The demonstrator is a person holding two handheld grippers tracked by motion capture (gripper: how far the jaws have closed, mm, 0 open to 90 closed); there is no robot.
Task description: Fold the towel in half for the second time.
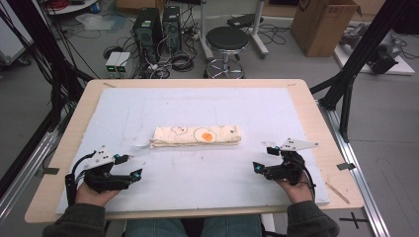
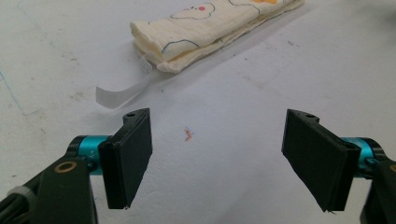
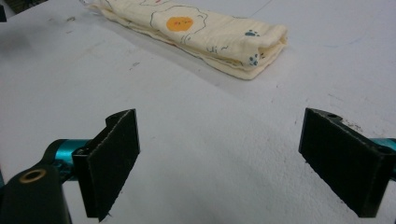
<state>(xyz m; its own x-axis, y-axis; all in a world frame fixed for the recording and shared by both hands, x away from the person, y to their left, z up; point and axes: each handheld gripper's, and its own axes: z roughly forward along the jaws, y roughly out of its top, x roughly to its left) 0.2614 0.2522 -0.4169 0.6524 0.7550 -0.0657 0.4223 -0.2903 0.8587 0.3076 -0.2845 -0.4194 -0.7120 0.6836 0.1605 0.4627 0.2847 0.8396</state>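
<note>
A cream cloth (image 1: 196, 135) printed with fried eggs lies folded into a long strip at the middle of the white mat (image 1: 197, 103). Its left end (image 2: 187, 37) has a white label (image 2: 122, 92) sticking out. Its right end (image 3: 243, 44) shows several stacked layers. My left gripper (image 1: 129, 166) rests open near the front left of the mat, short of the cloth. My right gripper (image 1: 263, 159) rests open at the front right, also apart from the cloth. Nothing sits between either pair of jaws.
The mat covers a wooden table (image 1: 316, 128). Beyond the far edge stand a black stool (image 1: 227, 40), two computer towers (image 1: 157, 29), cables and a cardboard box (image 1: 323, 24). Black frame legs (image 1: 356, 64) rise at the right.
</note>
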